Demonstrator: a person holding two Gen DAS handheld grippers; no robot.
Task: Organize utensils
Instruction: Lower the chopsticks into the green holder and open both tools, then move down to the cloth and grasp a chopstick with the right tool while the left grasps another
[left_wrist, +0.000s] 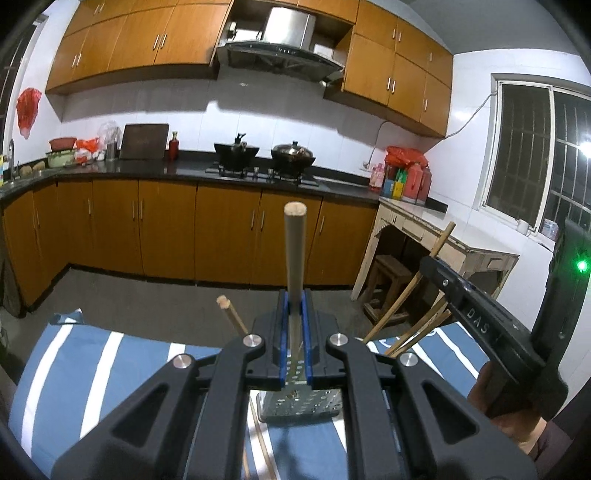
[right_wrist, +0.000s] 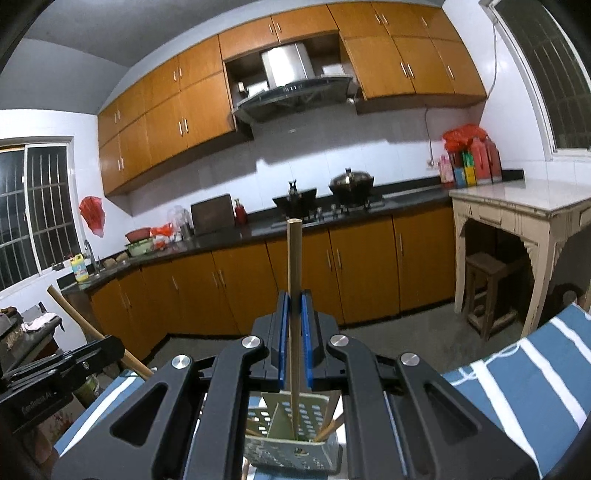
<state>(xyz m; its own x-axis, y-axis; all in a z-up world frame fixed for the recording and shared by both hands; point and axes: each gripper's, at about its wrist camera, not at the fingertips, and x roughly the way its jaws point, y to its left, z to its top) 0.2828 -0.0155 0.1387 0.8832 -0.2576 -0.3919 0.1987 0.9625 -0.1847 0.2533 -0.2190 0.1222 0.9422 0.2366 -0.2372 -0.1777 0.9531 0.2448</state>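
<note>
Both grippers level above the perforated holder (right_wrist: 291, 439), fingers of each pinching 1 upright chopstick (left_wrist: 294, 258).

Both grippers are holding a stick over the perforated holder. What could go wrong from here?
1. The right gripper pinches its chopstick low, so it might tilt and miss a compartment of the holder.
2. The left gripper and its stick hang close to the right one; they may collide.
3. Chopsticks already leaning inside may block entry.
</note>
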